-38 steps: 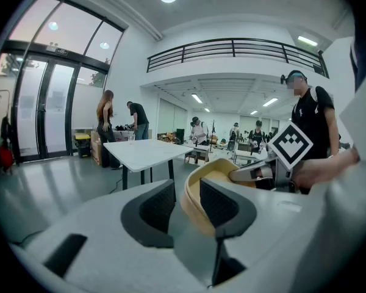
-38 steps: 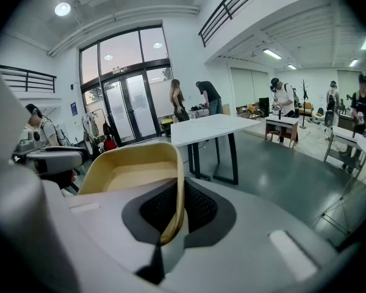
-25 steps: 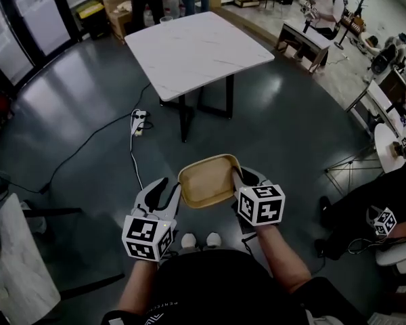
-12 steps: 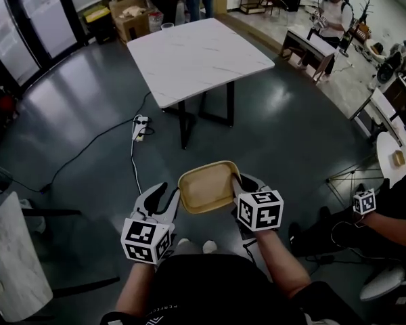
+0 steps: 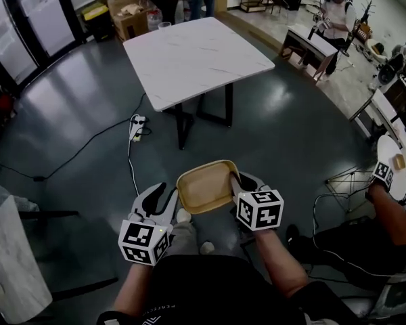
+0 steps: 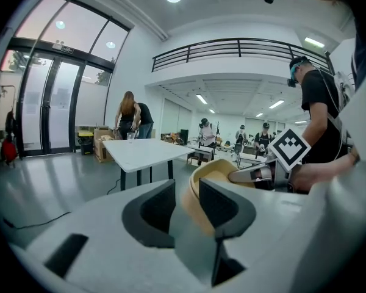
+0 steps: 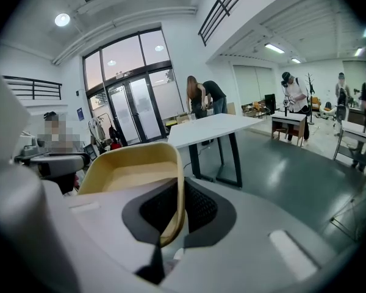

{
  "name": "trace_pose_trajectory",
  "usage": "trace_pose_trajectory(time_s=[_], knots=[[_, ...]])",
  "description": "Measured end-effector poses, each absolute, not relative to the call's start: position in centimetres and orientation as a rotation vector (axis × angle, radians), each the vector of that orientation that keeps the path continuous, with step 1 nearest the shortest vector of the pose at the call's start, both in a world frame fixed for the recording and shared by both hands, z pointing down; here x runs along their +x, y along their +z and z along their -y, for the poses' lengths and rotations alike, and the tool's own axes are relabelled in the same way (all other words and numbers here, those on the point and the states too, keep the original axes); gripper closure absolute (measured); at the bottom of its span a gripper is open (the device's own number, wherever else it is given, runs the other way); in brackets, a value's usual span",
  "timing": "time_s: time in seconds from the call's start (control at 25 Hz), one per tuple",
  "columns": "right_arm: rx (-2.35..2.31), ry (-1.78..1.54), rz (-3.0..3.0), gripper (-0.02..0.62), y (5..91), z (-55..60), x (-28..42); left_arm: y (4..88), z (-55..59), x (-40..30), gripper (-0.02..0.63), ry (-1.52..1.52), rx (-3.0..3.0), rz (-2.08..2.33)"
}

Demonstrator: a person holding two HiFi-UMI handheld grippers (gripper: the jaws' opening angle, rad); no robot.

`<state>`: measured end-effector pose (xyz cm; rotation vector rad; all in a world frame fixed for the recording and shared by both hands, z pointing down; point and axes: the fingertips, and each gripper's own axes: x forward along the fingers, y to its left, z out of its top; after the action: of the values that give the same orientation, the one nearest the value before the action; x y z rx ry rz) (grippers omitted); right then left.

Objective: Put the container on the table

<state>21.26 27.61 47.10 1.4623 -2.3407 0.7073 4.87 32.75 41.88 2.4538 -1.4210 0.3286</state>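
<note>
The container [image 5: 205, 186] hangs above the floor [image 5: 81, 107] in front of the person, well short of the white desk [image 5: 196, 53]. The right tool [image 7: 171, 212] is clamped on its right rim. The left tool [image 6: 186, 201] has its 2 jaws apart and closing, the left rim between them.

The container [image 5: 204, 187] is hanging near; the table [image 5: 196, 49] is standing far beyond it, a cup [image 5: 164, 26] sitting on its far edge, boxes [image 5: 127, 13] lying farther left behind it.
</note>
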Motion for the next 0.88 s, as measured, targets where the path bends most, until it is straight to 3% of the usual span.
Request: trace_pose_trajectory(time_s=[0.88], knots=[[1.524, 0.698, 2.272, 0.580, 46.7, -14.5, 16.9, 41.4, -18.5, 0.3, 0.495, 0.272, 2.486, 1.351]])
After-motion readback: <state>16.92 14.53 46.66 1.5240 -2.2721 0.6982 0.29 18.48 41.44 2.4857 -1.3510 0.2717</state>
